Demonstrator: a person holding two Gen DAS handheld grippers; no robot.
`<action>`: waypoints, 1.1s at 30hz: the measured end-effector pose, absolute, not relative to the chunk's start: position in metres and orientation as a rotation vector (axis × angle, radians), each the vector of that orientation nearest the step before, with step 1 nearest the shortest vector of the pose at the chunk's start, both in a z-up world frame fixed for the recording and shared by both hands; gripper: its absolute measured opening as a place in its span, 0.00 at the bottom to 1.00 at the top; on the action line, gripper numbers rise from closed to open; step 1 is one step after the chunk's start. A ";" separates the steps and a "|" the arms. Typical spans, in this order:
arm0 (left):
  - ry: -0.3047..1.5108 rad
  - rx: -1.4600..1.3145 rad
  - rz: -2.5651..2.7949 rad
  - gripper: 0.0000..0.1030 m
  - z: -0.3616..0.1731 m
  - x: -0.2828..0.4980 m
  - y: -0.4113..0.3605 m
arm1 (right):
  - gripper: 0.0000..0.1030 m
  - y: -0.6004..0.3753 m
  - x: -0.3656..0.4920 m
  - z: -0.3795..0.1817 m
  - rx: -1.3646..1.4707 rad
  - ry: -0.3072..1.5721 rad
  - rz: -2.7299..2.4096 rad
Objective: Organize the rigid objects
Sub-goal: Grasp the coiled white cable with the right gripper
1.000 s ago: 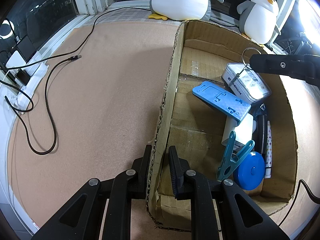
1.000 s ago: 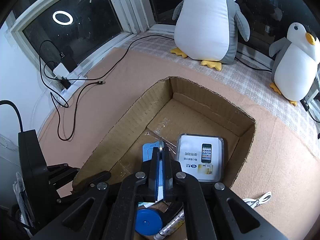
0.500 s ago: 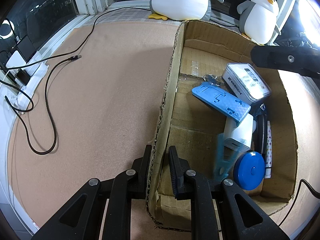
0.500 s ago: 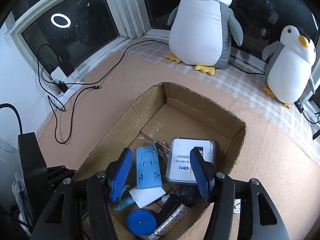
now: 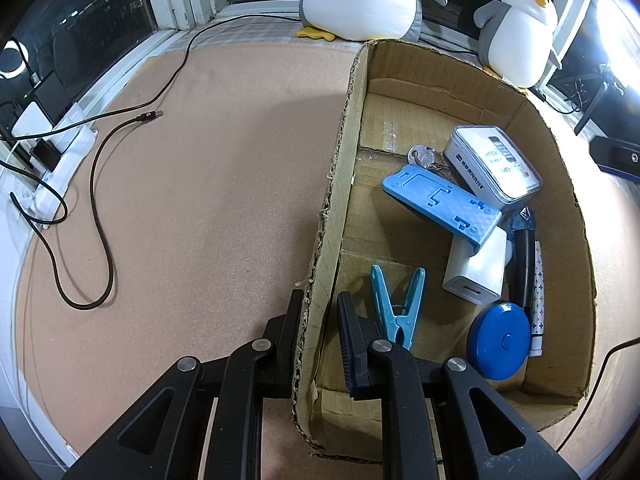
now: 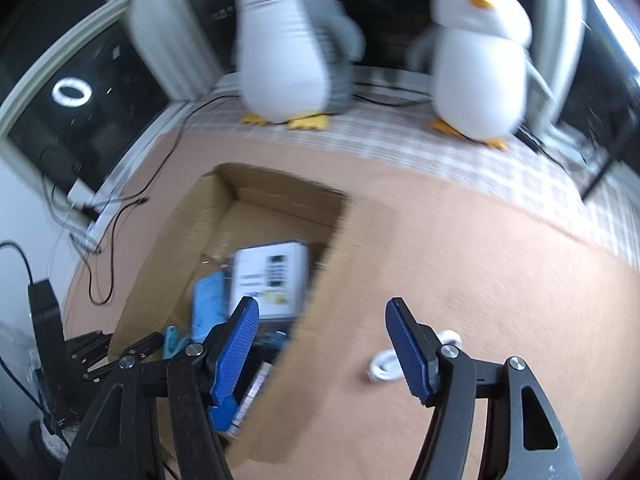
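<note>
A cardboard box (image 5: 560, 184) lies on the brown mat. My left gripper (image 5: 320, 336) is shut on its left wall. Inside lie a key ring (image 5: 424, 158), a white tin (image 5: 492, 166), a blue phone stand (image 5: 440, 200), a white charger (image 5: 476, 272), a teal clothespin (image 5: 396, 308), a blue round tape measure (image 5: 500, 346) and a black pen (image 5: 524, 268). My right gripper (image 6: 320, 308) hangs over the box's right wall (image 6: 320, 300), its jaws opening with nothing held between them. The right wrist view is blurred. A black part of that gripper (image 5: 616, 156) shows at the right edge.
Two plush penguins (image 6: 288, 52) (image 6: 480, 76) stand on the checked cloth behind the box. A white cable (image 6: 384, 364) lies on the mat right of the box. Black cables (image 5: 100, 208) and a power strip (image 5: 52, 168) lie at the left by the window.
The right gripper let go of the key ring, which now lies in the box by the tin, then opened and swung right. The clothespin tipped flat. The left gripper stayed put.
</note>
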State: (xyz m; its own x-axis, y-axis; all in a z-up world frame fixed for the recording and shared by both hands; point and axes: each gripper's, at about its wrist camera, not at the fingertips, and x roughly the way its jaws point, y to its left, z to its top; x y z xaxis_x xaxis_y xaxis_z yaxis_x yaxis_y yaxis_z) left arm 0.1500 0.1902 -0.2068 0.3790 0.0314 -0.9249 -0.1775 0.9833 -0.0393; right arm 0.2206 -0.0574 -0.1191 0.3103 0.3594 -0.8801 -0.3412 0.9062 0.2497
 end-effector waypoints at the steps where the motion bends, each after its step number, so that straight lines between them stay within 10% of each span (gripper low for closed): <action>1: 1.176 -0.140 0.134 0.16 -0.207 0.150 0.190 | 0.60 -0.066 0.222 -0.121 0.037 1.173 0.446; 18: 1.176 -0.139 0.133 0.16 -0.207 0.150 0.191 | 0.60 -0.110 0.229 -0.180 0.237 1.346 0.250; 33: 1.176 -0.139 0.134 0.16 -0.207 0.150 0.191 | 0.32 -0.101 0.244 -0.199 0.204 1.399 0.203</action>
State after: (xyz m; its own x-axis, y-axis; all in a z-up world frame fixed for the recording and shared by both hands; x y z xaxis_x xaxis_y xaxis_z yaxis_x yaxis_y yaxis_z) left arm 0.1503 0.1906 -0.2065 0.3785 0.0319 -0.9250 -0.1764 0.9836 -0.0383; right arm 0.2440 -0.1015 -0.1991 0.1592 0.2606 -0.9522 -0.0203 0.9652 0.2608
